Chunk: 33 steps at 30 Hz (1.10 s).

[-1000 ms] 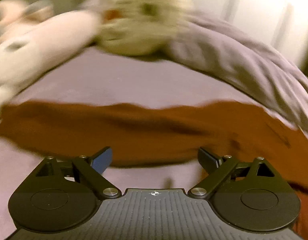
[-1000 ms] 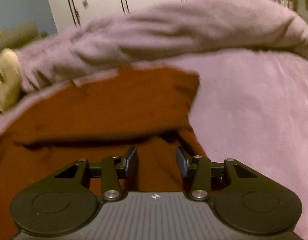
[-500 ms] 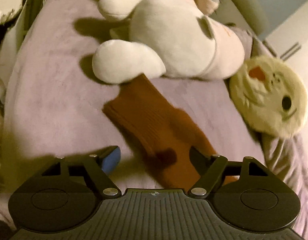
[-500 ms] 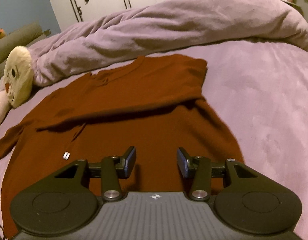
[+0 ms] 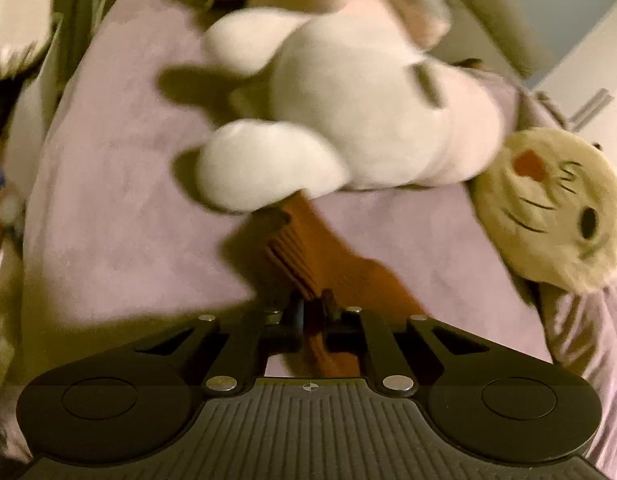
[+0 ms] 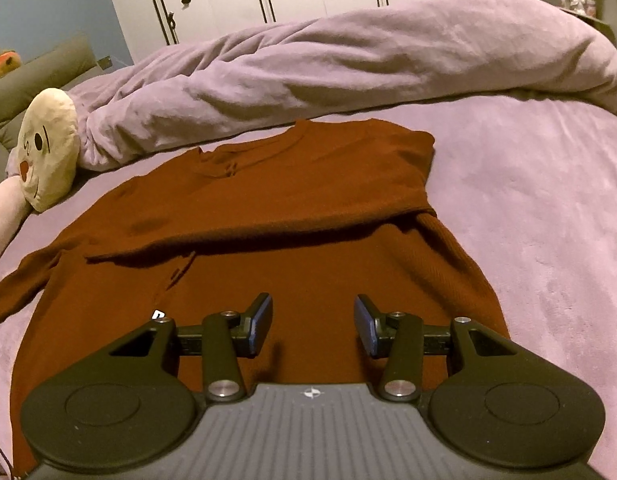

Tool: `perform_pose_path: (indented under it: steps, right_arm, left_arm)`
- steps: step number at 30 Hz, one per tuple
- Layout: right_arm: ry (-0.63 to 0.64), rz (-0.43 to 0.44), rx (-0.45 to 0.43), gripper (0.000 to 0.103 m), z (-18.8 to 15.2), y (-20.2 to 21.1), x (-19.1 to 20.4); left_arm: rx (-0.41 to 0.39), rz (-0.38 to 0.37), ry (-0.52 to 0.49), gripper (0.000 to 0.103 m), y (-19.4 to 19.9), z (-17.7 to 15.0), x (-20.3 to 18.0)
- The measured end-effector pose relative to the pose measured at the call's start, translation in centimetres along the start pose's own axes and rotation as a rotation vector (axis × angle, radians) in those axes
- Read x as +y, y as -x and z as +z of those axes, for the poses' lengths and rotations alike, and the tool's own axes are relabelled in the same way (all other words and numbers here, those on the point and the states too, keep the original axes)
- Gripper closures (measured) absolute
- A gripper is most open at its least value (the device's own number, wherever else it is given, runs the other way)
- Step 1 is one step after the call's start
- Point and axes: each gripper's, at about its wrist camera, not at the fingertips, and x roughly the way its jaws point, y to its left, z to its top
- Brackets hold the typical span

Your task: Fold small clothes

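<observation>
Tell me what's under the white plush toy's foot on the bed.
The rust-brown sleeve runs under the white plush toy; its cuff end is covered by the foot. The left gripper pinches the sleeve nearer the camera, on the purple bedcover.

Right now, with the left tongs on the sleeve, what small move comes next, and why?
Probably lift the sleeve and carry it across onto the sweater body. The left tongs have just closed on its cuff end, the other sleeve already lies folded over, and the right tongs hang open above.
</observation>
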Motion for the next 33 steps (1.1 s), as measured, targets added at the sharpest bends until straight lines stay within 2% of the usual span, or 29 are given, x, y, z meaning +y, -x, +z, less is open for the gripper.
perform_pose_path:
  steps: [2,4,6,9,12,14,16,18,20,22,25,28,31,33]
  right_arm:
    - [-0.005,0.000,-0.004,0.059,0.0,0.1,-0.2]
    - [-0.008,0.000,-0.009,0.059,-0.1,0.2,-0.4]
    - [-0.015,0.003,-0.016,0.059,-0.1,0.3,-0.6]
    - [-0.029,0.014,-0.024,0.059,-0.1,0.5,-0.8]
    - [-0.041,0.029,-0.033,0.059,-0.1,0.8,-0.9]
    - [-0.046,0.036,-0.038,0.059,-0.1,1.0,-1.0]
    - [-0.052,0.043,-0.041,0.059,-0.1,1.2,-1.3]
    - [-0.058,0.050,-0.041,0.059,0.0,1.4,-1.6]
    - [-0.059,0.056,-0.036,0.059,0.2,1.5,-2.0]
    - [-0.054,0.071,-0.034,0.059,0.5,1.5,-2.2]
    - [-0.028,0.102,-0.026,0.059,1.0,1.0,-1.8]
    - [-0.005,0.182,-0.009,0.059,1.9,-0.3,0.3]
    - [-0.010,0.306,0.015,0.059,2.8,-2.3,3.2]
    - [-0.036,0.378,0.058,0.059,3.6,-4.4,5.4]
  left_arm:
    - [-0.055,-0.018,-0.115,0.093,2.0,-0.6,-2.7]
    - [-0.101,-0.082,-0.225,0.094,4.2,-1.6,-6.2]
    - [-0.116,-0.174,-0.315,0.094,6.4,-3.2,-10.1]
    - [-0.120,-0.351,-0.450,0.094,9.5,-7.0,-16.4]
    - [-0.079,-0.497,-0.592,0.094,11.2,-12.4,-22.1]
    - [-0.020,-0.558,-0.679,0.093,11.3,-16.4,-24.8]
    - [0.060,-0.600,-0.763,0.085,11.0,-20.4,-26.5]
    - [0.113,-0.585,-0.832,0.076,10.5,-23.8,-27.0]
    - [0.156,-0.562,-0.860,0.071,9.9,-25.8,-26.2]
    - [0.173,-0.506,-0.874,0.063,9.3,-26.4,-24.7]
    - [0.137,-0.380,-0.899,0.061,8.3,-25.9,-21.9]
    - [0.114,-0.265,-0.907,0.057,7.6,-25.3,-19.0]
    - [0.135,-0.205,-0.916,0.057,6.9,-24.8,-17.3]
    - [0.131,-0.197,-0.930,0.053,6.8,-24.8,-16.5]
